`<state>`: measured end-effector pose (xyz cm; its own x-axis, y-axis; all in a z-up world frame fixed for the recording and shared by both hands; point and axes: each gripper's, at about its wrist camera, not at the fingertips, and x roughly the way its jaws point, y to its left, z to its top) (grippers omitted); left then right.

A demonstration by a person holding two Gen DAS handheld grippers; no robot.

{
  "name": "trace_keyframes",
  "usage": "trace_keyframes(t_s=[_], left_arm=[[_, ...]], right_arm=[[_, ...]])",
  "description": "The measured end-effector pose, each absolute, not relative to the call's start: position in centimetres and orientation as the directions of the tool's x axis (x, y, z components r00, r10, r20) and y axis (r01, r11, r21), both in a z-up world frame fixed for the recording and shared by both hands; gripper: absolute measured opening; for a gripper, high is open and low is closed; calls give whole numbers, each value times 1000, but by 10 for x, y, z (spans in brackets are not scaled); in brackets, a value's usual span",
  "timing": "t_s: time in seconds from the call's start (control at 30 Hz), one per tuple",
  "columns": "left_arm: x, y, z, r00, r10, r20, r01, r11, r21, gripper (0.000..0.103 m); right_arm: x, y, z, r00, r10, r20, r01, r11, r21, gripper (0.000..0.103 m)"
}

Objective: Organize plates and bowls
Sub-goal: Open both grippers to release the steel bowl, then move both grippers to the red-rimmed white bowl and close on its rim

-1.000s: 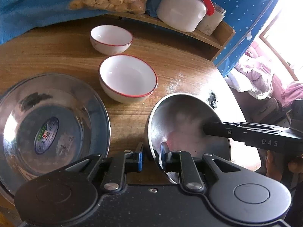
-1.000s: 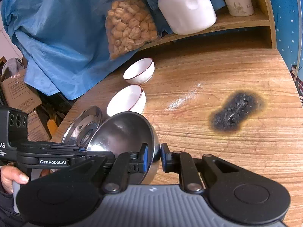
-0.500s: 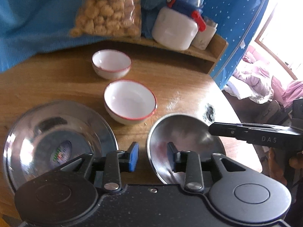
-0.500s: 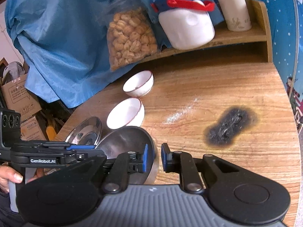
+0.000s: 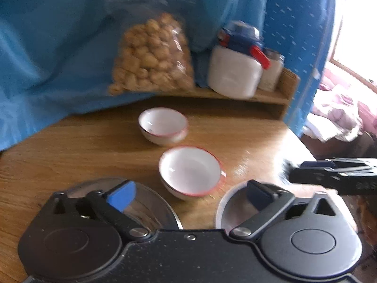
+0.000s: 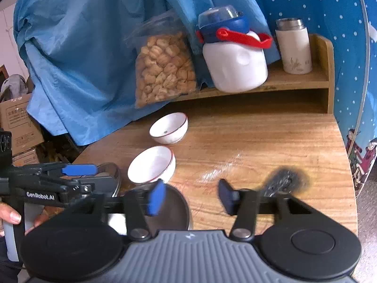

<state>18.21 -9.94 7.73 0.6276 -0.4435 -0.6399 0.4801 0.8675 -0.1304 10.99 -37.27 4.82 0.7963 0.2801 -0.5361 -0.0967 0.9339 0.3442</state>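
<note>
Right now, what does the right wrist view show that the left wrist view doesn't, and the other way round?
Only the right wrist view: the burn mark on the table, cardboard boxes at the left, the hand holding the left gripper, and the whole white flask.
Only the left wrist view: the window and pink bedding at the right.
Both: two red-rimmed bowls, steel plate, steel bowl, snack bag, white jug, blue cloth. Both grippers are open; right gripper.

2 red-rimmed white bowls (image 5: 190,171) (image 5: 163,125) upright mid-table, steel plate (image 5: 150,210) & steel bowl (image 6: 173,210) nearer.
</note>
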Motion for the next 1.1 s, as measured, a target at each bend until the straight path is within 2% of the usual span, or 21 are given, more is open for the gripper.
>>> trace_keyframes(t_s=[0.03,0.1,0.2,0.3,0.57,1.1], left_arm=[[184,-98,77,649,-429,-628,468,876,-115,102],[190,-96,77,691,-391,-608,441,895,-75,102],[204,-92,75,733,-331,-594,397,918,-23,102],[218,-86,70,749,-291,-595,361,933,-2,102],[252,-86,52,728,-286,-622,360,933,-8,102],[270,-107,44,677,-307,-669,480,873,85,102]], right_arm=[[111,-373,49,799,274,-535,-94,936,339,70],[116,-373,49,805,262,-532,-90,941,328,87],[124,-371,49,818,252,-517,-87,943,322,102],[137,-369,46,820,235,-522,-80,950,303,103],[173,-360,31,788,231,-570,-78,957,281,103],[211,-337,19,708,227,-669,-110,971,213,103]])
